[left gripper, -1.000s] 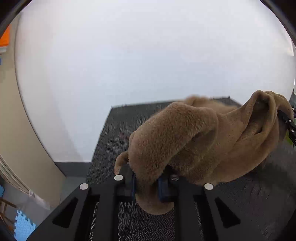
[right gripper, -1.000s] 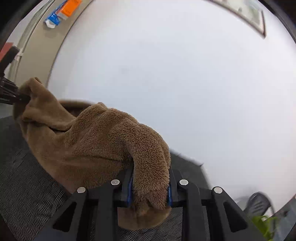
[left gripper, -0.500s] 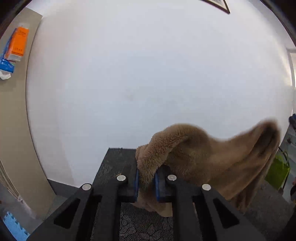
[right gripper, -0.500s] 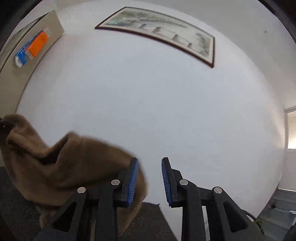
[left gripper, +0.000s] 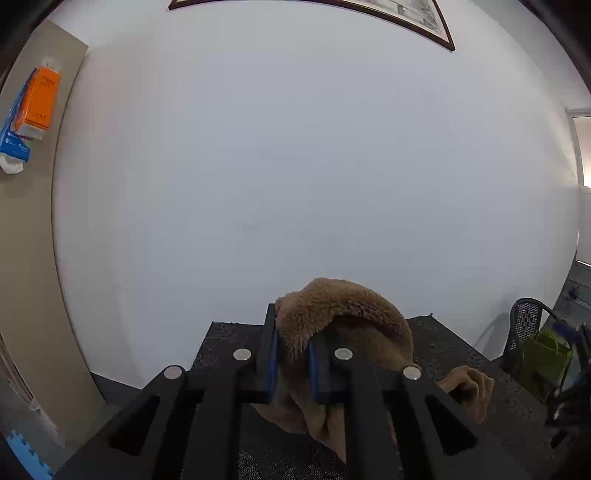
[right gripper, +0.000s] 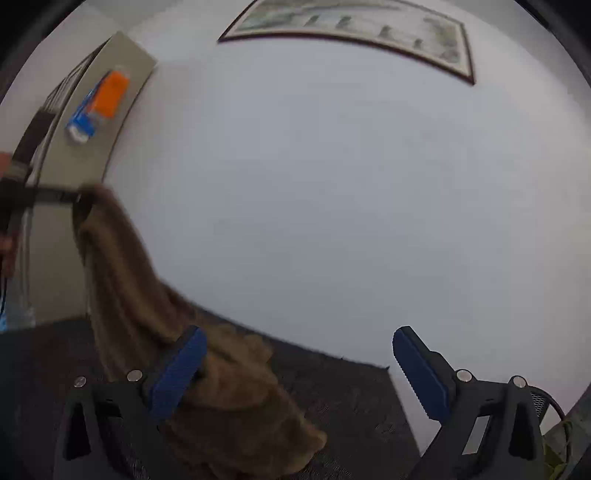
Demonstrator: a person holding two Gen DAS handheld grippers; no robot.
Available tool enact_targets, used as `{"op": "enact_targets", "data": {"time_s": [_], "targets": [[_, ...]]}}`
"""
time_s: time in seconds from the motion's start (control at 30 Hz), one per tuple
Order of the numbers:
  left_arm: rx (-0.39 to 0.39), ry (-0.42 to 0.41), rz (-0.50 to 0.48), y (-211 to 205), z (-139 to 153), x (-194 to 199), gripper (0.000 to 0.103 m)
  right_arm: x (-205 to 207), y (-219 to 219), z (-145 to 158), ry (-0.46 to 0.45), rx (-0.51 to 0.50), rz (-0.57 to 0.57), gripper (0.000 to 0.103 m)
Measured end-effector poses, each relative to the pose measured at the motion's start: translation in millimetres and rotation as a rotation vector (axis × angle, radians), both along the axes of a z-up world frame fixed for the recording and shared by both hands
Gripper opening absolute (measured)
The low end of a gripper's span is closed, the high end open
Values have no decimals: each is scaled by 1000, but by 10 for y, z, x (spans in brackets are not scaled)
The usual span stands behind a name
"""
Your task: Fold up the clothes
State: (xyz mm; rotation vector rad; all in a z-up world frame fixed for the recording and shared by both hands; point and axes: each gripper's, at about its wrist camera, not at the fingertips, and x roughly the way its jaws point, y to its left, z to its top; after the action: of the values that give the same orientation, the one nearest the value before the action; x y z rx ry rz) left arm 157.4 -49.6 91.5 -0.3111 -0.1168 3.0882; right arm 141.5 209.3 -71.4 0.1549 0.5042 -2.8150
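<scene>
A fluffy brown garment [left gripper: 343,314] is pinched between the blue pads of my left gripper [left gripper: 291,358], which is shut on a bunched edge and held above the dark table [left gripper: 461,354]. The rest of the cloth hangs down to the tabletop. In the right wrist view the brown garment [right gripper: 122,280] drapes from my left gripper [right gripper: 70,197] at the far left down onto the dark table [right gripper: 351,398]. My right gripper [right gripper: 295,354] stands wide, its jaws opening, with nothing between its pads; the cloth lies just behind its left finger [right gripper: 181,369].
A white wall with a framed picture [right gripper: 351,26] fills the background. An orange and blue pack [left gripper: 33,107] hangs on a beige panel at the left. A black mesh chair [left gripper: 528,325] and a green bag [left gripper: 546,362] stand at the right, beyond the table.
My right gripper let go of the garment and its jaws spread wide. Both grippers rose, and the cloth now hangs from the left gripper alone, its freed end dropped to the table.
</scene>
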Motion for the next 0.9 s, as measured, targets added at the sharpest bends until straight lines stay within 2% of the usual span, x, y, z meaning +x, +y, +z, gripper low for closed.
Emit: {"op": "enact_targets", "data": {"time_s": [0.13, 0.27, 0.47, 0.7, 0.8, 0.9], "targets": [[3, 31, 21, -50, 90, 63, 15, -348, -87, -476, -164, 78, 19, 103], [11, 58, 42, -129, 165, 127, 15, -546, -76, -712, -220, 70, 5, 103], [18, 72, 61, -228, 193, 188, 15, -654, 83, -846, -268, -11, -3, 103], [-3, 53, 63, -275, 50, 304, 15, -862, 353, -712, -313, -113, 109, 103], [7, 36, 69, -358, -32, 348, 15, -1273, 339, -668, -436, -175, 242, 103], [16, 18, 81, -463, -117, 369, 15, -1812, 293, -868, -580, -188, 309, 103]]}}
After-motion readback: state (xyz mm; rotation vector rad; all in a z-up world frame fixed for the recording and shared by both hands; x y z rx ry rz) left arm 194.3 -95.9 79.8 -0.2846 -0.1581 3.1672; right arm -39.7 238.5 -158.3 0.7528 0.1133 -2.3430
